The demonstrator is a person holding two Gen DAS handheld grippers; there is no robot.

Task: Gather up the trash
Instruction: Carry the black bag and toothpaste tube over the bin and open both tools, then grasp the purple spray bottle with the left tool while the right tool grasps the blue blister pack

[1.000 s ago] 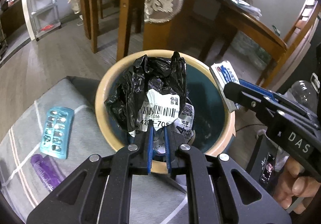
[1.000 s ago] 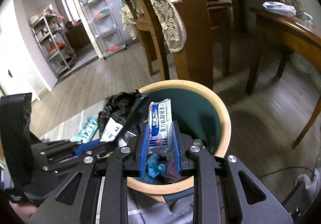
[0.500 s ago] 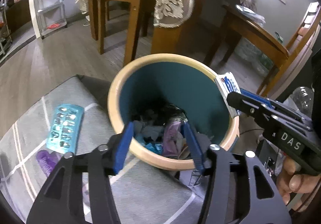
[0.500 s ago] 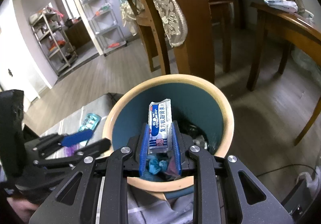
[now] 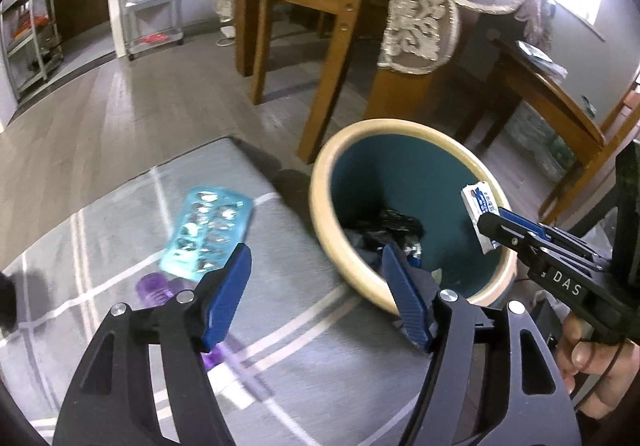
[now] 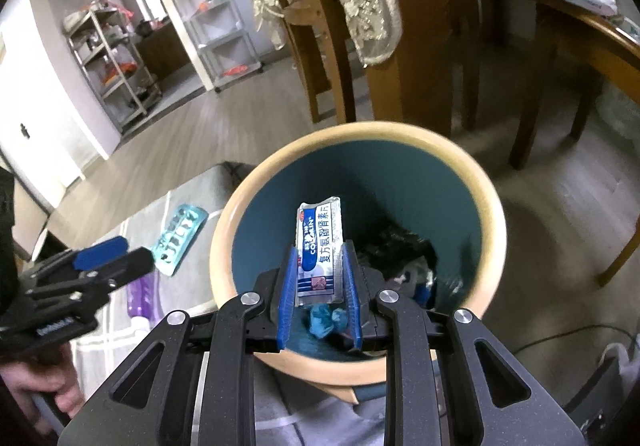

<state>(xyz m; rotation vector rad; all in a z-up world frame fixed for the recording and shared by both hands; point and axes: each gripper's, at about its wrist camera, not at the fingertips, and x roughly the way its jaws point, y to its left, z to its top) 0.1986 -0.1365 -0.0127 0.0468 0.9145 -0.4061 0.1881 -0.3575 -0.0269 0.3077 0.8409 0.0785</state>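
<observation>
The right gripper (image 6: 318, 286) is right over the trash bin (image 6: 492, 214), its blue jaws pinching a foil medicine sachet (image 6: 319, 254) that stands upright between them, above the teal inside of the bin. From the left wrist view that same sachet (image 5: 480, 214) pokes out past the gripper tip, level with the bin's cream rim (image 5: 320, 214). Down at the bottom of the bin there's a heap already: black plastic (image 5: 386, 224), some crumpled blue bits (image 6: 326, 320). The left gripper (image 5: 316, 286) hangs with its jaws spread wide and nothing between them, one blue finger over the grey rug (image 5: 100, 230), the other over the near edge of the bin. On the rug, beside the bin, lies a turquoise blister pack (image 5: 210, 232), flat, and just nearer the camera a purple object (image 5: 156, 290), partly hidden behind the left finger; what it is I can't tell. Behind it all, wooden chair legs (image 5: 328, 58) and a lace tablecloth (image 5: 424, 6) hanging down.
</observation>
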